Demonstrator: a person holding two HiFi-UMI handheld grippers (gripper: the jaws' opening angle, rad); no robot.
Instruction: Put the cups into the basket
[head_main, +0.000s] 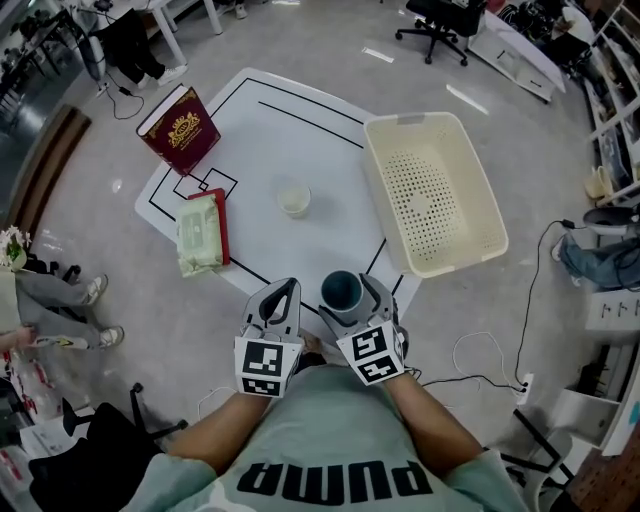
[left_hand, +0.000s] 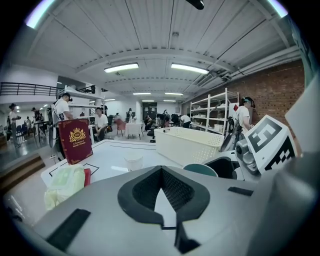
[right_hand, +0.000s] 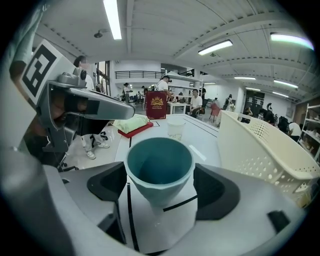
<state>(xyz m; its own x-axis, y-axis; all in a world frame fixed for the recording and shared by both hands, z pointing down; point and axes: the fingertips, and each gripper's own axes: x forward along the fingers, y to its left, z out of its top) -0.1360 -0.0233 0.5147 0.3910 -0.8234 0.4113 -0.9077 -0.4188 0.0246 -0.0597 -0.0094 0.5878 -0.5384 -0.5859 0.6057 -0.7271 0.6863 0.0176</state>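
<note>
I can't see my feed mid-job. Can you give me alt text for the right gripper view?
The right tongs hold a teal cup between them, open end up, over the white table. Ahead stands a small clear cup, with the cream basket to the right and a red book farther back.

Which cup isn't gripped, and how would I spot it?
On the white table, look left of the cream perforated plastic basket. The small pale translucent cup stands alone mid-table; unlike the teal cup held by the right gripper, nothing touches it.
</note>
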